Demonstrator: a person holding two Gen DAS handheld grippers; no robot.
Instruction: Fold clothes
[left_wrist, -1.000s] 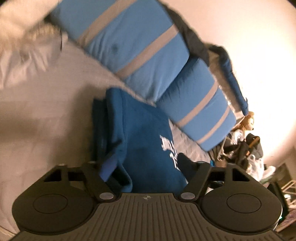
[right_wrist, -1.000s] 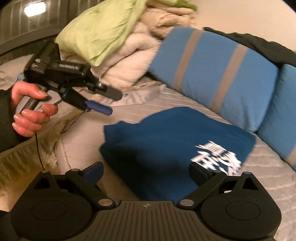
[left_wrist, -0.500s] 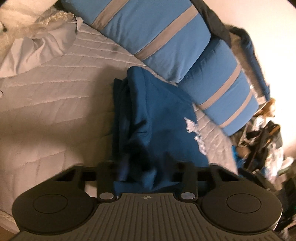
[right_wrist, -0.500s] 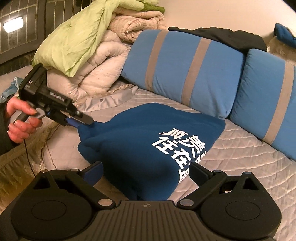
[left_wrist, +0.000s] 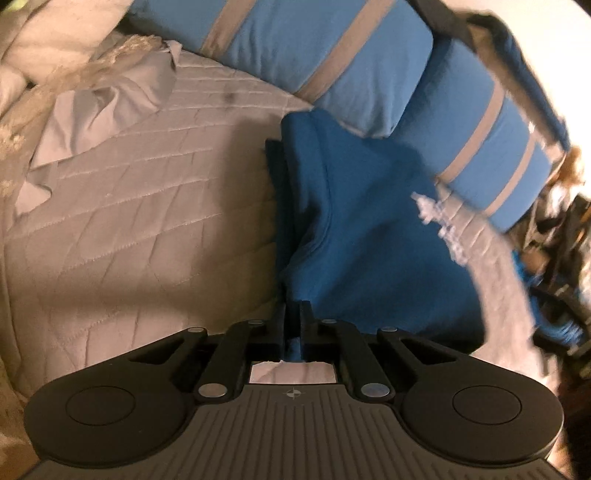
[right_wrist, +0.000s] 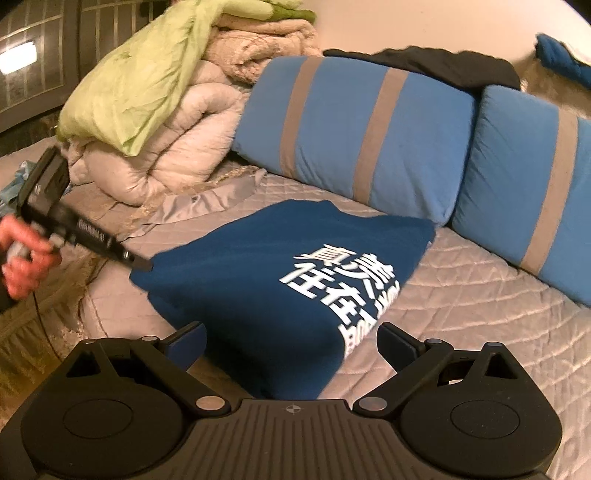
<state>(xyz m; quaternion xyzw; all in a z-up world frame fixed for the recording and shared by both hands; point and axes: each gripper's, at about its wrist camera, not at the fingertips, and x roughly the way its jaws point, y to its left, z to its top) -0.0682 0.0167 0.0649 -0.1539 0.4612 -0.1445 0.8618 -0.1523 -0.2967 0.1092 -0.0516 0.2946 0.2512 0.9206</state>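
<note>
The white lettering on the blue shirt (left_wrist: 369, 221) was smeared by blur in the left wrist view and unreadable. In the right wrist view its print (right_wrist: 343, 277) ran behind the right claw (right_wrist: 291, 343) body. The hand (right_wrist: 22, 254) was motion-blurred and cropped by the left edge. Clutter (left_wrist: 554, 240) beside the bed was indistinct.

Quilted grey bed (right_wrist: 480, 317), striped blue pillows (right_wrist: 351, 125), piled duvets (right_wrist: 177, 140).
</note>
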